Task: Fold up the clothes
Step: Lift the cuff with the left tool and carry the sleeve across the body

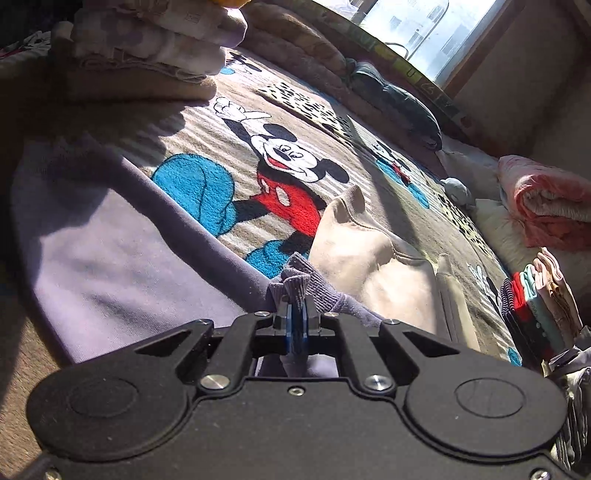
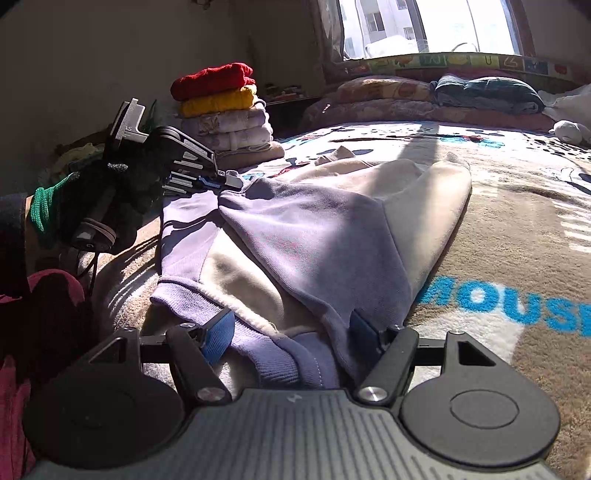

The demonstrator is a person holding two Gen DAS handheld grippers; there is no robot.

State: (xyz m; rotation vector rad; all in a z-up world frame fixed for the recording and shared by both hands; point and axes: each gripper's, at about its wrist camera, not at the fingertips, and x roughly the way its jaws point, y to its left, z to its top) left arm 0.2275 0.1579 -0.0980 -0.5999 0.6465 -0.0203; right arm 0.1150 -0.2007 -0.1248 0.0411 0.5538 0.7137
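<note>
A lavender and cream sweatshirt is spread on a cartoon-mouse blanket that covers the bed, its lavender parts folded over the cream ones. In the left wrist view the left gripper is seen pressed fully together, and a ribbed lavender cuff of the garment is pinched between its blue pads, with the sleeve stretched away to the far left. In the right wrist view the same gripper is shown at the far left edge of the sweatshirt, held by a hand in a dark glove with a green wrist band. The right gripper is spread wide at the near edge of the garment; the lavender hem and a fold of cloth lie between its blue pads, and nothing is clamped. Whether the pads touch the fabric cannot be told. A stack of folded clothes, topped by a red and a yellow piece, is set at the far left of the bed, well apart from the sweatshirt. A window is seen at the far side.
</note>
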